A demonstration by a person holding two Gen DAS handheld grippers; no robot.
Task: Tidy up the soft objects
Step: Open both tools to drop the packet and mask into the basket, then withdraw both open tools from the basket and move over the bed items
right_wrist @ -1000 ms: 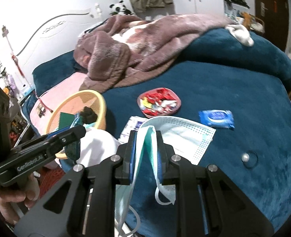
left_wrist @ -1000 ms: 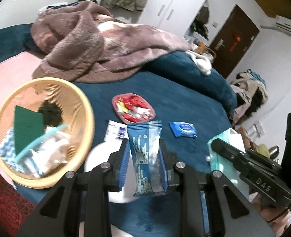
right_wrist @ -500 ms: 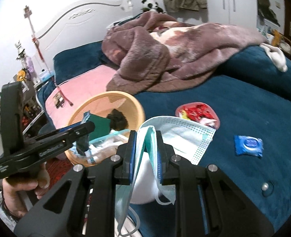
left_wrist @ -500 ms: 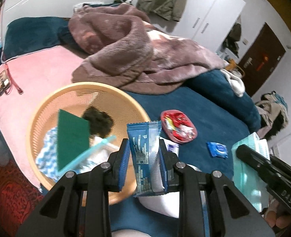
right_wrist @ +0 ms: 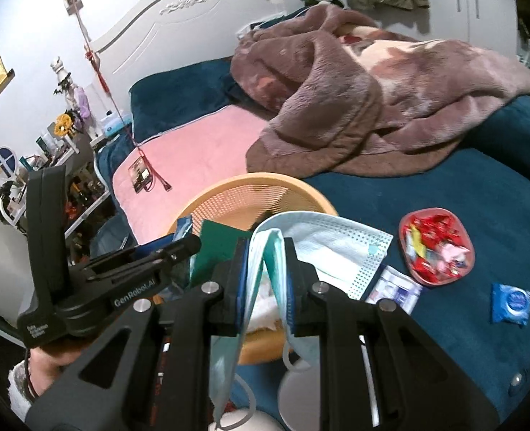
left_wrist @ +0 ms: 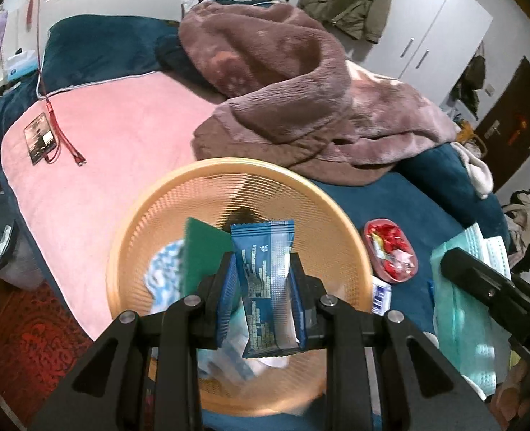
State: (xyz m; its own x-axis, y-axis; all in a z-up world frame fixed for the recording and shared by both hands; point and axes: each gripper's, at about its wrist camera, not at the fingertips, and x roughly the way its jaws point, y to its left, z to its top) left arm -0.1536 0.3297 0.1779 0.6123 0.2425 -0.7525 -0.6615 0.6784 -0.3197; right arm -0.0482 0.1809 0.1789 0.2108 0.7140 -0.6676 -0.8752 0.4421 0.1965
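Note:
My left gripper (left_wrist: 263, 289) is shut on a blue snack packet (left_wrist: 266, 287) and holds it over the orange mesh basket (left_wrist: 265, 179). The basket holds a green sponge (left_wrist: 203, 251), a blue-and-white cloth (left_wrist: 162, 274) and other soft items. My right gripper (right_wrist: 266, 283) is shut on a pale green face mask (right_wrist: 322, 248), which drapes to the right above the basket's (right_wrist: 257, 186) near edge. The left gripper (right_wrist: 178, 248) shows at the left of the right wrist view, and the right gripper's body (left_wrist: 487, 294) at the right of the left wrist view.
A red tray of sweets (right_wrist: 435, 246), a small white packet (right_wrist: 396, 287) and a blue wipes packet (right_wrist: 511, 301) lie on the dark blue bedspread (right_wrist: 480, 197). A brown blanket (left_wrist: 300, 89) is heaped behind. A phone with red cable (left_wrist: 40, 138) lies on the pink sheet.
Both grippers have moved left, from over the blue bedspread to over the basket, each still holding its item. The views have tilted toward the head of the bed.

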